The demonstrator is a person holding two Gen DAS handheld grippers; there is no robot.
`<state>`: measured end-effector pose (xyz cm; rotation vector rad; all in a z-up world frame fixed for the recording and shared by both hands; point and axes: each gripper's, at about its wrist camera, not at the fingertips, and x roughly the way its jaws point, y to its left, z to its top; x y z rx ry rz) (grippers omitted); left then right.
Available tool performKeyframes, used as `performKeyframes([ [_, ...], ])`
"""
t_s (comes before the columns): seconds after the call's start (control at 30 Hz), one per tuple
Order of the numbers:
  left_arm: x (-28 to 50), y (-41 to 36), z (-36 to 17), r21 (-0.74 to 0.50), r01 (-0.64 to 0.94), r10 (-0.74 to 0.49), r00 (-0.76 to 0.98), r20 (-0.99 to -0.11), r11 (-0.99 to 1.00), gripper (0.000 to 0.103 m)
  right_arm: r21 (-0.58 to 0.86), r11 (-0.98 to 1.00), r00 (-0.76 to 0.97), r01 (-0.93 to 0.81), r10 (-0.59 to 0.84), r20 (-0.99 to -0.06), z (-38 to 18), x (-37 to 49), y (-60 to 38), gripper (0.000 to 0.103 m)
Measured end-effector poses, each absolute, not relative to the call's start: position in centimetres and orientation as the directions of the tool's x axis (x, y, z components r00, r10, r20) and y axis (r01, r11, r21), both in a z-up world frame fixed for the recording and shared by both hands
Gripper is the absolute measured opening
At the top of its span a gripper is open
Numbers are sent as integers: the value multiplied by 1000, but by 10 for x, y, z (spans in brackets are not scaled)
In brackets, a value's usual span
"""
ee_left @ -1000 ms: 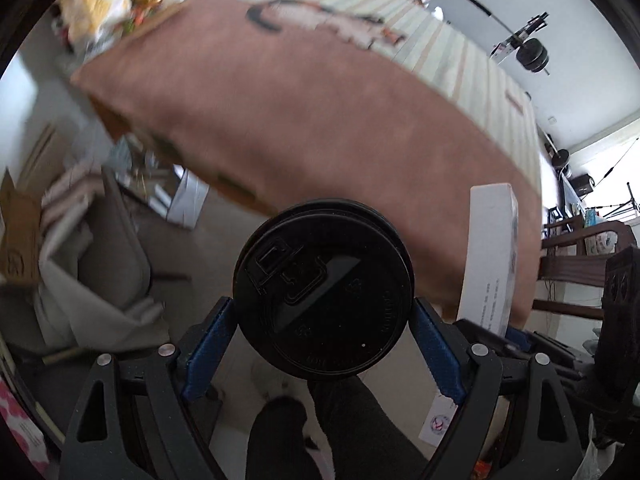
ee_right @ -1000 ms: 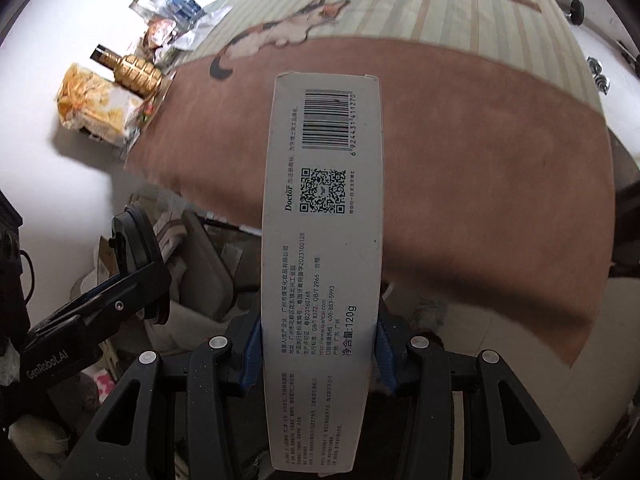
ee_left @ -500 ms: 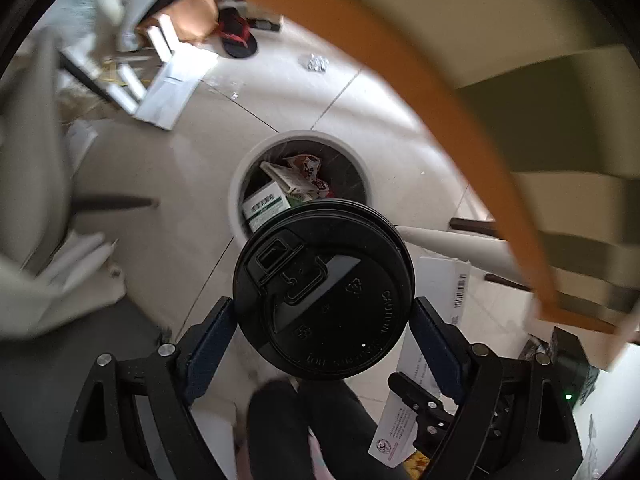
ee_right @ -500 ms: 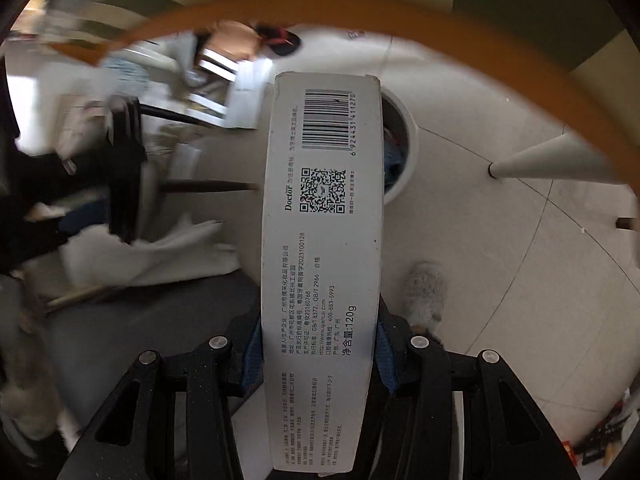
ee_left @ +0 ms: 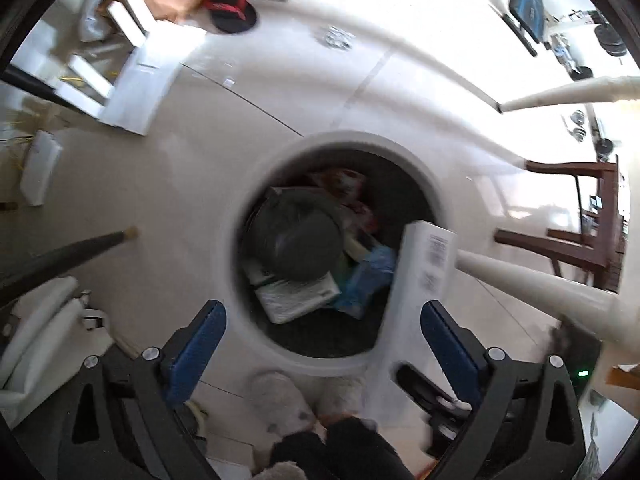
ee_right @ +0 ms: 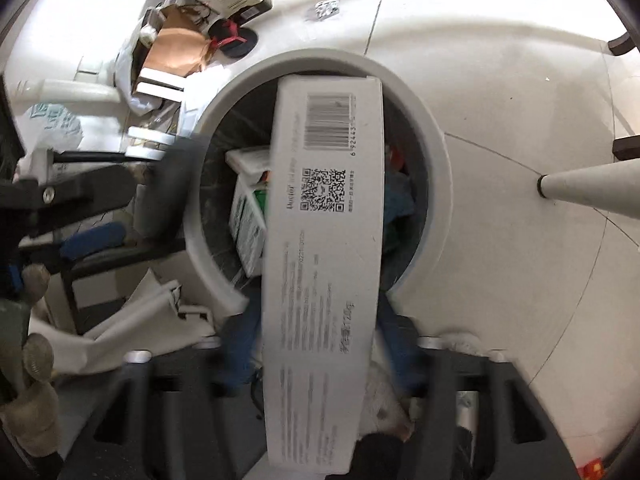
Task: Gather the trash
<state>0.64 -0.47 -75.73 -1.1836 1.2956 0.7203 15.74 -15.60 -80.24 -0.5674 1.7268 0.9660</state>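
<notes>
A round white trash bin (ee_left: 424, 184) stands on the floor with rubbish inside. The black-lidded cup (ee_left: 298, 240) lies blurred in the bin among boxes and wrappers. My left gripper (ee_left: 320, 336) is open and empty above the bin's near rim. My right gripper (ee_right: 316, 356) is blurred around a long white toothpaste box (ee_right: 324, 240) held over the bin (ee_right: 436, 152); the blue pads look slightly apart from it. The box also shows in the left wrist view (ee_left: 416, 292).
White table legs (ee_left: 540, 288) slant in at the right. Cardboard, white boxes and a black-and-red item (ee_left: 228, 4) lie on the floor at the far left. A dark chair leg (ee_left: 60, 256) crosses at the left. A wooden frame (ee_left: 580, 236) stands at the right.
My left gripper opened and the black-lidded cup dropped into the bin. Both grippers moved closer over the bin. The right gripper's fingers look to be loosening on the box.
</notes>
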Motion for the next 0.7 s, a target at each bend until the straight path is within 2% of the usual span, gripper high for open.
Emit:
performKeyframes([
  [0.2,-22,-32,-720,-26,-945,-2,27,-1000,326,100,218,590,-227,-777,59,-972,-778,157,-164,102],
  [0.37,-31,-65,-684,104,-927,55,-91,-994,359,100,74,605,-91,-793,4,-996,-733,152,-184,102],
  [0.6,-33,-94,-614,105,-920,27,-103,-994,378,100,24,616,-48,-788,-23,-999,-633,157,-213,102],
  [0.7,-27,-103,-554,84,-914,29,-79,-996,397,100,66,610,-85,-790,-3,-996,-576,161,-217,102],
])
